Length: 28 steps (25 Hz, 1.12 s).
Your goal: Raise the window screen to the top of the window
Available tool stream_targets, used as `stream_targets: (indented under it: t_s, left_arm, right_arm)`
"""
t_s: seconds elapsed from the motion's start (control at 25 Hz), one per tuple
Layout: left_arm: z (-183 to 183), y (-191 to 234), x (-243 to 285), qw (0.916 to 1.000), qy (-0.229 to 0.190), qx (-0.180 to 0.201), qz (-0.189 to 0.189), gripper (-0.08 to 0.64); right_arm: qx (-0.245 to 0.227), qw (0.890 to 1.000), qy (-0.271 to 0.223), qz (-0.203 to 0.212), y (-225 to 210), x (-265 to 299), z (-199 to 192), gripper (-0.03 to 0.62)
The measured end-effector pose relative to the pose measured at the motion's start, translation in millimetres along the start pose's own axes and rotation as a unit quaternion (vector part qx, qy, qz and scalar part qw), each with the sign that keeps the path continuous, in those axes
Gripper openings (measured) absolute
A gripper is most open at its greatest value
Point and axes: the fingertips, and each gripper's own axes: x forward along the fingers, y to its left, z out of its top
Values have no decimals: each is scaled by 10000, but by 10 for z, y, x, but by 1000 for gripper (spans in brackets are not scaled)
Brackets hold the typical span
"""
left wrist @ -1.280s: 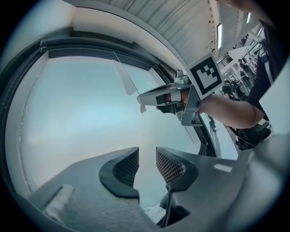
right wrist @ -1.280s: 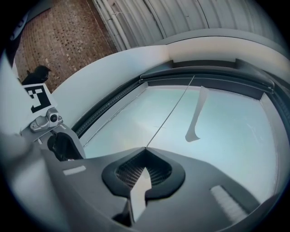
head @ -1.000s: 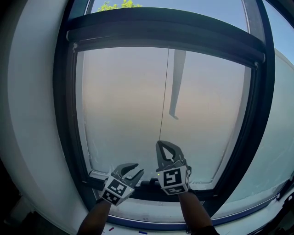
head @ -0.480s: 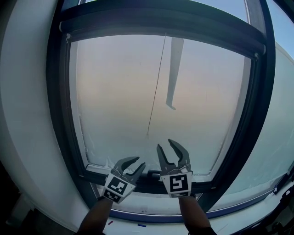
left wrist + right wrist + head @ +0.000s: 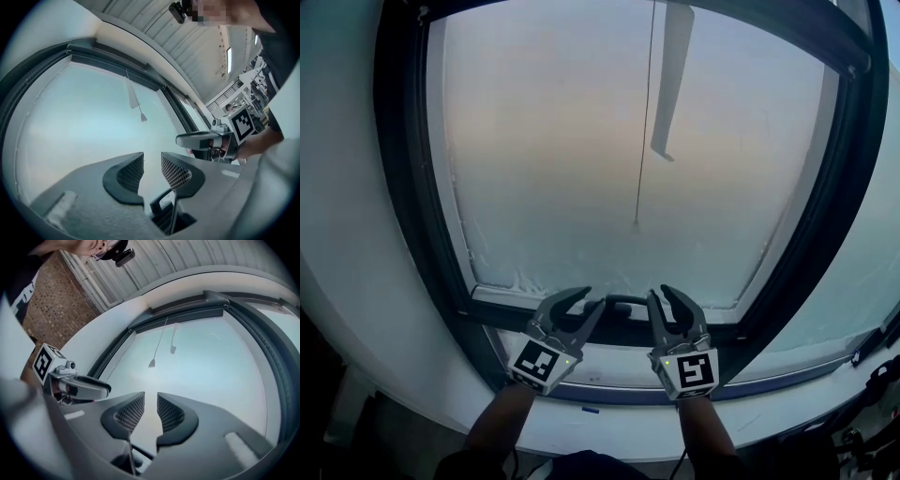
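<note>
The left gripper (image 5: 592, 298) and right gripper (image 5: 660, 292) sit side by side, jaws apart and empty. The right's jaws have just been closing. The screen (image 5: 553, 141) spreads above them, its handle (image 5: 623, 300) between their tips. A cord (image 5: 644, 122) hangs above the right gripper.

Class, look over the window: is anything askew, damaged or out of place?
Only one thing: the window screen's lower-left edge looks ragged and whitish along the frame. The pull cord hangs straight; nothing looks broken.
</note>
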Motion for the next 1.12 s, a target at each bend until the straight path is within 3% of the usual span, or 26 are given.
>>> stream_targets:
  t_s: [0.12,0.36,0.6,0.68,0.8,0.92,1.12]
  left_arm:
    - [-27,2,-96,9997,-168,-157,67,121]
    - [-268,43,-316,9969,-217,-723,228,123]
    - [-546,84,-621,9898,-241,-1399,103,118]
    - [-677,42,-730,9879,-182,-1540,70,58]
    - [-860,49,-822,9856,-66,-1690,15,12]
    - [-878,-25,-825,9821,-175,-1874,-58,5]
    - [-727,-297,-768,9851,-192,-1703,-132,5]
  right_arm:
    - [-4,9999,156,-9,-73,-181,-245,72]
    - [622,9975,239,-219,-134,-529,-441,28]
    - [819,9944,546,-382,-119,-930,-669,8]
    - [812,9921,753,-590,-172,-1082,-822,8]
    - [933,9884,850,-845,-130,-1173,-958,6]
    - [897,9894,771,-845,-77,-1257,-918,6]
    - [957,9913,501,-759,-154,-1393,-781,6]
